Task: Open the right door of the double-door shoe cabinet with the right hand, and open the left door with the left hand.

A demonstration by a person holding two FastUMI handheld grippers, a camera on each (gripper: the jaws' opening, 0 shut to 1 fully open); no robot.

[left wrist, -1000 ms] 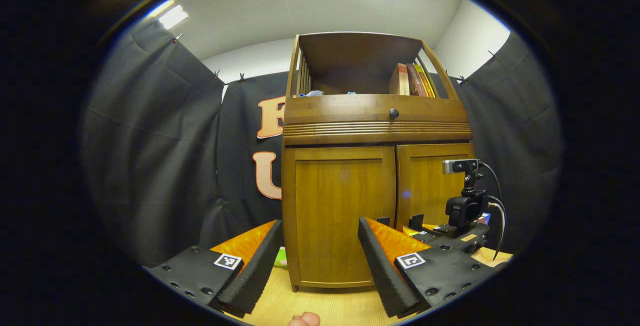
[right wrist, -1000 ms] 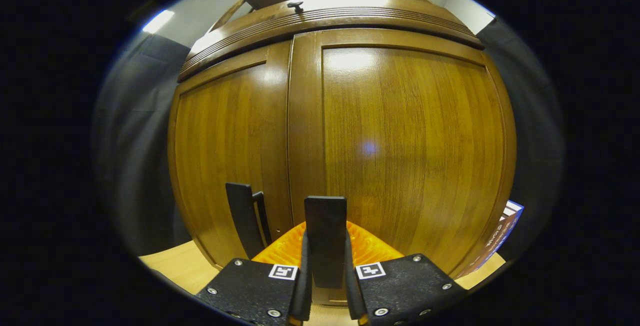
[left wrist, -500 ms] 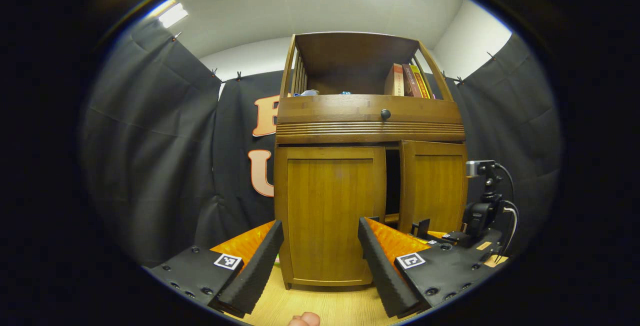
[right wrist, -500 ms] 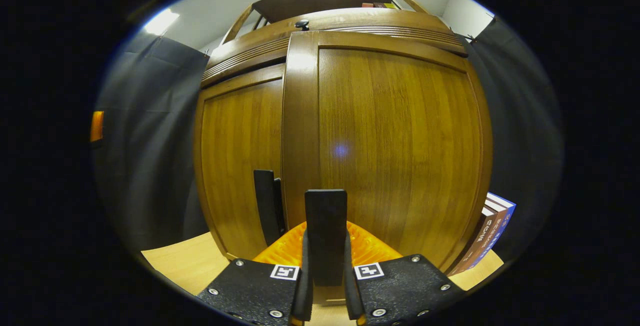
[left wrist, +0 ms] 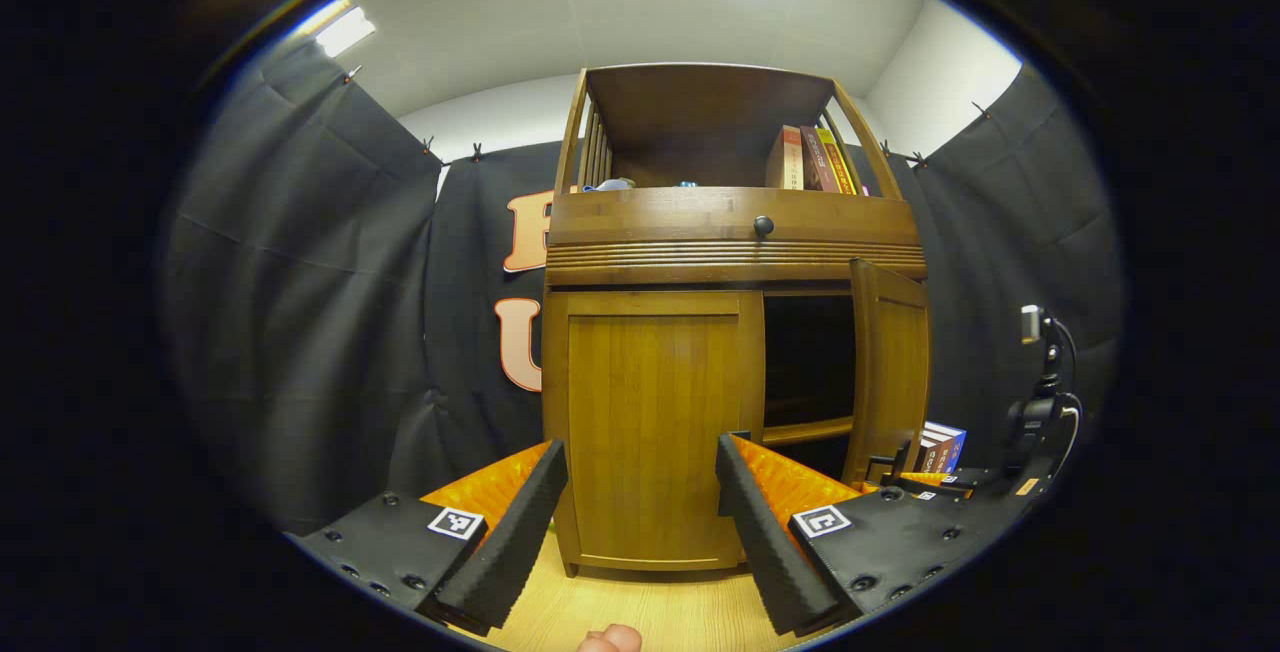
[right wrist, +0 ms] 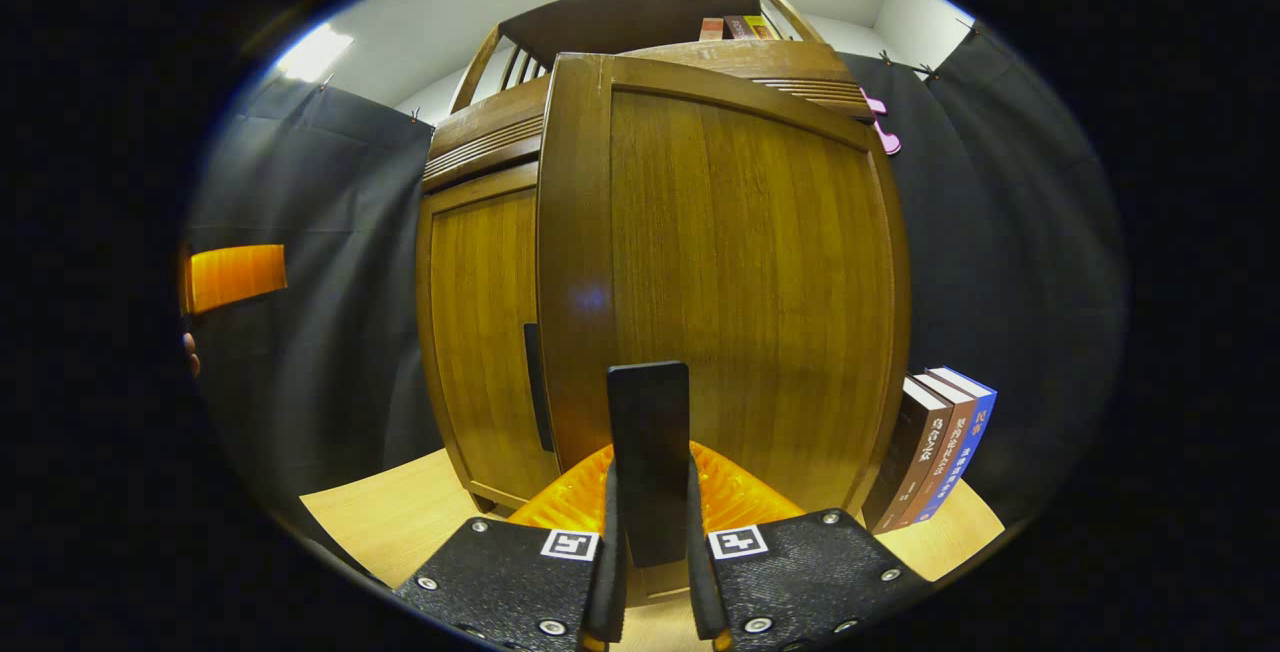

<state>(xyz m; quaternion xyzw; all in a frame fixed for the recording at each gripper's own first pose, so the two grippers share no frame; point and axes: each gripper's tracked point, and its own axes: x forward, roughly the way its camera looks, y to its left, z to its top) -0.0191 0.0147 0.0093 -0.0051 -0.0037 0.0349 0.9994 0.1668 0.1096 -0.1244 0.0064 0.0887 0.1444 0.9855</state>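
Working in a booth hung with black cloth, at a pale wooden counter (left wrist: 650,622) carrying a tall brown wooden double-door shoe cabinet (left wrist: 735,232). Pulling, by the look of it, the cabinet's right door (right wrist: 760,272) outward with the right tool (right wrist: 650,477), pressed together on that door's black upright handle (right wrist: 650,422). Standing roughly half open in the left gripper view, hinged at the cabinet's outer edge, baring a dark inside and a shelf. Holding the left tool (left wrist: 640,452) wide apart and empty, hovering in front of the shut left door (left wrist: 650,422) without touching it.

Doing this step well probably means following the hinge's arc rather than tugging straight back, turning the wrist with the door so both pads stay flat on the handle. Also worth minding the row of upright books (right wrist: 940,442) on the counter just beside the cabinet's right flank, likely in the door's path near full swing. Then lining up on the dark slim handle (right wrist: 533,387) at the left door's inner edge before closing on it.
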